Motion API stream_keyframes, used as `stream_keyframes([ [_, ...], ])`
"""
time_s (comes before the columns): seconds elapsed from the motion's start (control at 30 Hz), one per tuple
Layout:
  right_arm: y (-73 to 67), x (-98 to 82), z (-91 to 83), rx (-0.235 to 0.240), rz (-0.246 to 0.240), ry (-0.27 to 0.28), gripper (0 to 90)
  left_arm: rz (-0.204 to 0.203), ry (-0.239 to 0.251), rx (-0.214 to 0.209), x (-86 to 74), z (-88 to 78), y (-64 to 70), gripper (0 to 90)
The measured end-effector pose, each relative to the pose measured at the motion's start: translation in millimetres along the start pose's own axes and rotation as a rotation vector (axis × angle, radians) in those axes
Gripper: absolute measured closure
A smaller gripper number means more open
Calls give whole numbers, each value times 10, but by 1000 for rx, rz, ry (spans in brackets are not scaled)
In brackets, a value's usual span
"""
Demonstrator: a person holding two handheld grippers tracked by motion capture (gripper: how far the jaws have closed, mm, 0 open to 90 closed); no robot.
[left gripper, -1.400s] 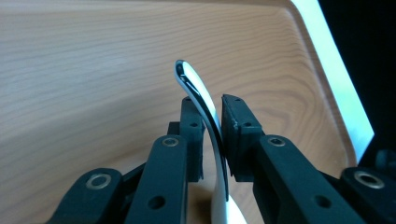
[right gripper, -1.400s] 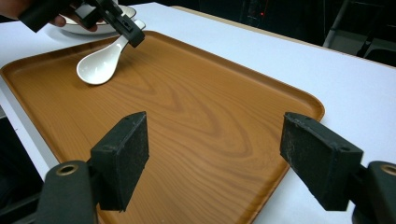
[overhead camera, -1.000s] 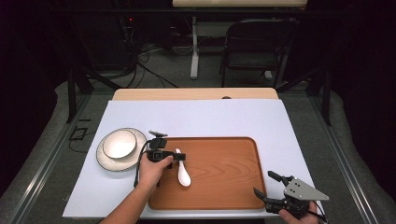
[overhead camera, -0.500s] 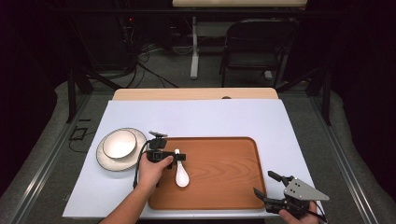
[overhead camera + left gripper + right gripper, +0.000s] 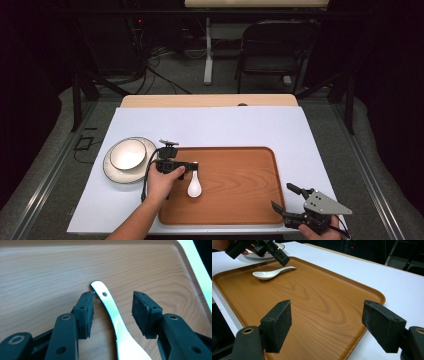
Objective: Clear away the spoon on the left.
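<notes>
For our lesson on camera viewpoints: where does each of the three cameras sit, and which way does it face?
High view: above the person's side, facing forward and down on the tray; forearm, left gripper and right gripper show.
Left gripper view: along its open jaws, spoon between.
Right gripper view: along its open jaws, across the tray.
All three share the spoon and tray.

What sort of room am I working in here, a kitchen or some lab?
Likely a lab or recording room, not a kitchen: dark surroundings, loose floor cables, a folding chair, and a white-topped table with only staged tableware.

Dark room; grey floor (image 5: 260, 75); black chair (image 5: 274, 50) behind table (image 5: 215, 122); cables (image 5: 155, 60) on floor.
</notes>
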State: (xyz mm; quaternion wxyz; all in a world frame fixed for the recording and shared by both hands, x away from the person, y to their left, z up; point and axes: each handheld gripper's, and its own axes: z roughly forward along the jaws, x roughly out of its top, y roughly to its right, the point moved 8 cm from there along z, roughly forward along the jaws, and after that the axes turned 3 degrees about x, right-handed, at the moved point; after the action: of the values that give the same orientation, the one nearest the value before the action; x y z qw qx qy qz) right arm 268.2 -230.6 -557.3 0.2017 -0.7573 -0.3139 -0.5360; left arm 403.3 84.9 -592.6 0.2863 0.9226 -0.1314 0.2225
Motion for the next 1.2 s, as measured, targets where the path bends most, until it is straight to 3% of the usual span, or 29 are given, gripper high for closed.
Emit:
stream_keyframes([
  [0.13,-1,-1,1,1,3,-1,232,2,8,5,9,-23,-4,509],
  [0.47,0,-2,3,0,5,-2,232,47,79,49,118,-313,-34,503],
  [1.2,0,-2,3,-1,5,-3,232,141,202,220,154,-975,-280,455],
])
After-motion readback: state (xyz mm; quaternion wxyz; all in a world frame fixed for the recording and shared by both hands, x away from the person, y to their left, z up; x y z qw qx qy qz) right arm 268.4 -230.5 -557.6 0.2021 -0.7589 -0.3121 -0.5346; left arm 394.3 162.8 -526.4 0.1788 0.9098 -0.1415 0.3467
